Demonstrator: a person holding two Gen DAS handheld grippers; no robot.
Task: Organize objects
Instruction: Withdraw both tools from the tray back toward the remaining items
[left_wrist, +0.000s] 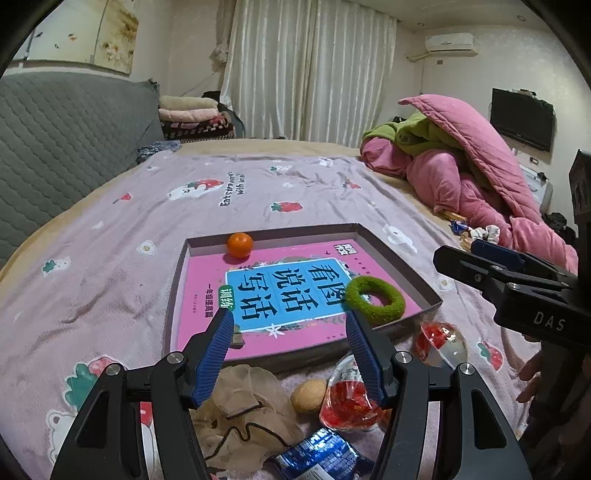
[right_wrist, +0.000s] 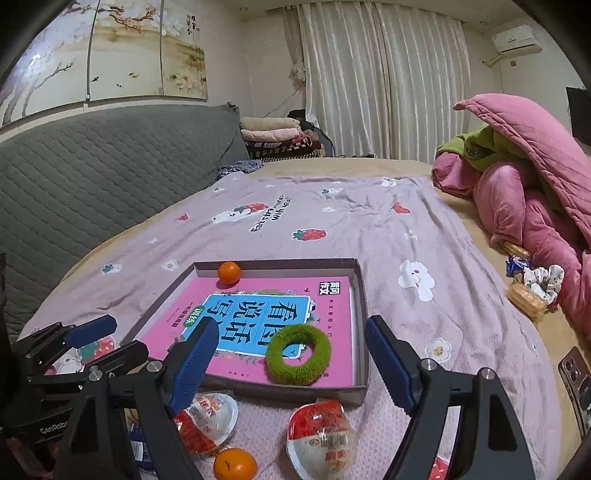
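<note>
A shallow cardboard box (left_wrist: 406, 266) (right_wrist: 364, 332) lies on the bed and holds a pink book (left_wrist: 207, 280), a tangerine (left_wrist: 240, 244) (right_wrist: 229, 272) and a green fuzzy ring (left_wrist: 375, 299) (right_wrist: 298, 356). My left gripper (left_wrist: 288, 321) hovers open over the box's near edge, with nothing between its fingers. My right gripper (right_wrist: 291, 325) is open wide, and the ring lies untouched on the book beyond its fingertips. In front of the box lie two red-and-white snack packs (right_wrist: 207, 421) (right_wrist: 321, 439), another tangerine (right_wrist: 234, 463), a brown nut (left_wrist: 308, 397), a beige mesh cloth (left_wrist: 240, 398) and a blue wrapper (left_wrist: 317, 458).
A heap of pink and green quilts (left_wrist: 461, 177) fills the right side of the bed. Biscuits and a floral scrunchie (right_wrist: 532, 291) lie beside it, and a phone (right_wrist: 576, 376) at the right edge. A grey padded headboard (left_wrist: 66, 140) runs along the left.
</note>
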